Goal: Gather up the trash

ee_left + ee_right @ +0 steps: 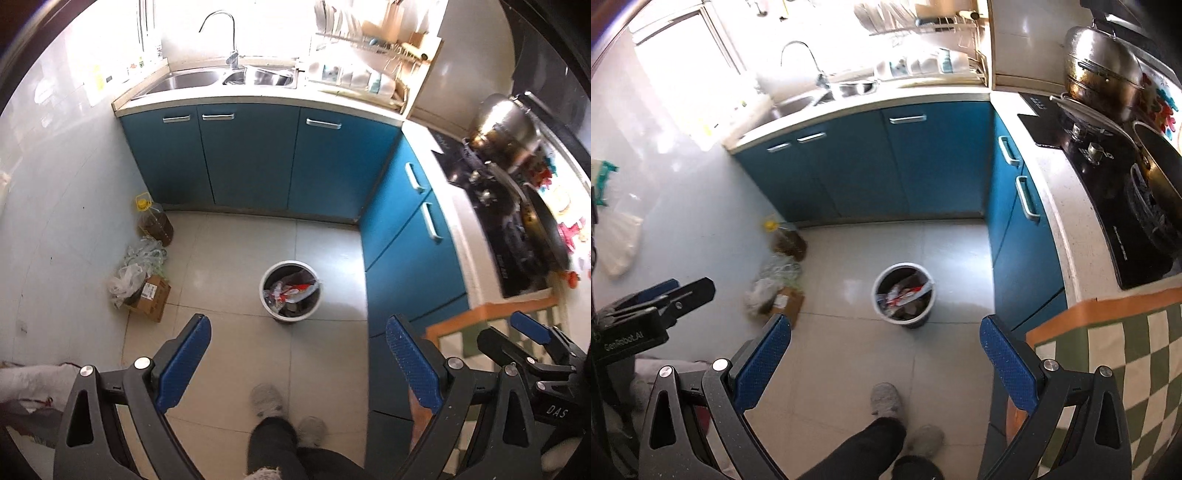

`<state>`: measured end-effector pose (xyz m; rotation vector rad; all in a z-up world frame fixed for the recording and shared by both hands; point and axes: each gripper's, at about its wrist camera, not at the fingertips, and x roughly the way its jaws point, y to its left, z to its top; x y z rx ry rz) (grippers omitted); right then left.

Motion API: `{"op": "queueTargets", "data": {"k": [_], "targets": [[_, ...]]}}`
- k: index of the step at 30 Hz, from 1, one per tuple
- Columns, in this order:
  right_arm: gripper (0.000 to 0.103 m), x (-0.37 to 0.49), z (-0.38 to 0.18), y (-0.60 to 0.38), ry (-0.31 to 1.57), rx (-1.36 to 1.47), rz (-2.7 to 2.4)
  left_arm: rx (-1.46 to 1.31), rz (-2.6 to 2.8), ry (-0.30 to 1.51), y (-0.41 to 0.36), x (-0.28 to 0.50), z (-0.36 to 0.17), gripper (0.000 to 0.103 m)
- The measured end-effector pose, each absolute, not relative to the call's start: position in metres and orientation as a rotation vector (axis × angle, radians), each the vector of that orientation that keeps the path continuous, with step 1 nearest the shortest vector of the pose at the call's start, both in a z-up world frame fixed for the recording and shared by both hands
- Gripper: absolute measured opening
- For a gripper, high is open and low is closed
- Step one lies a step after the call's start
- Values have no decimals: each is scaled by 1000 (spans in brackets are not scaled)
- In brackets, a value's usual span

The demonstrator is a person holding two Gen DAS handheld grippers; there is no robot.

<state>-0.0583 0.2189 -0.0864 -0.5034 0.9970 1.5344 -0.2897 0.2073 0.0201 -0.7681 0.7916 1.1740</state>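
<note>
A round white trash bin (pixel 290 290) lined with a dark bag stands on the tiled floor, holding red and white wrappers; it also shows in the right wrist view (pixel 904 294). My left gripper (pixel 297 363) is open and empty, held high above the floor in front of the bin. My right gripper (pixel 884 363) is open and empty too, at a similar height. The right gripper also shows at the right edge of the left wrist view (pixel 532 332), and the left gripper at the left edge of the right wrist view (pixel 661 306).
Blue cabinets (pixel 258 162) wrap the back and right. An oil jug (pixel 153 221), plastic bags (pixel 136 266) and a cardboard box (pixel 151 297) sit by the left wall. A stove with pots (pixel 1126 177) and a checkered cloth (pixel 1126 354) are right. The person's feet (pixel 280 410) are below.
</note>
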Motion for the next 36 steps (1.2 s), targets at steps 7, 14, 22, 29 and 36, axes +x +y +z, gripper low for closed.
{"op": "queueTargets", "data": {"k": [7,14,22,29,36], "targets": [[103,-56,-62,183,1016,-492,1571,-796,1130,741,178,-296,45,98],[103,-60,-52,170,1009,-483,1559,-781,1088,725,168,-301,53,103],[103,-72,-53,167,1022,-470,1554,-766,1053,746,163,-310,51,103],[103,-83,-51,164,1034,-480,1565,-758,1025,747,155,-314,53,103],[103,-90,-47,161,1035,-485,1579,-805,1010,729,154,-324,53,103]]}}
